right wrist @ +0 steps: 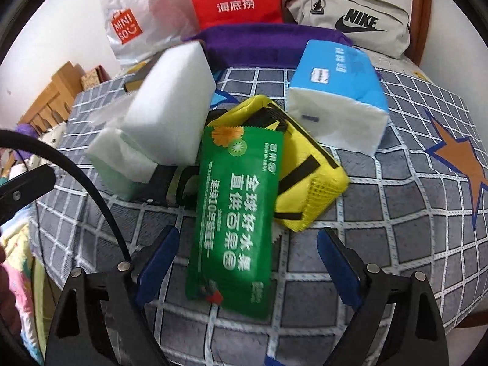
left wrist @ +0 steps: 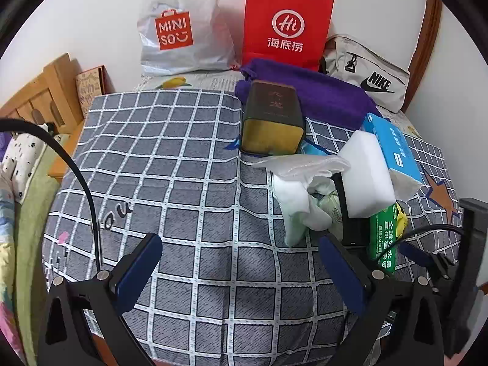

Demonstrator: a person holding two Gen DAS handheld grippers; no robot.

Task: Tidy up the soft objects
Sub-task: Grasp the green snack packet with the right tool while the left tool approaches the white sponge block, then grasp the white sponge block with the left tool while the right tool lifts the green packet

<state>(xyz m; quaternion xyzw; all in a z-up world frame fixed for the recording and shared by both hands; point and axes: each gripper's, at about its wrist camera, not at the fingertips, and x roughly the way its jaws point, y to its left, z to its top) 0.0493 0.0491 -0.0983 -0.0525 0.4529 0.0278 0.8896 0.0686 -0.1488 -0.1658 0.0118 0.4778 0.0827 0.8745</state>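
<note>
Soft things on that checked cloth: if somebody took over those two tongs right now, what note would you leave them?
Left tongs: open, empty, over bare checked cloth.
Right tongs: open, straddling the green packet, not gripping.
The packet lies on the yellow pouch; white sponge block to the left, blue tissue pack behind, purple towel farther back.
Done: nothing visibly sorted.
Left: probably grip the packet, then work through the pile.
</note>
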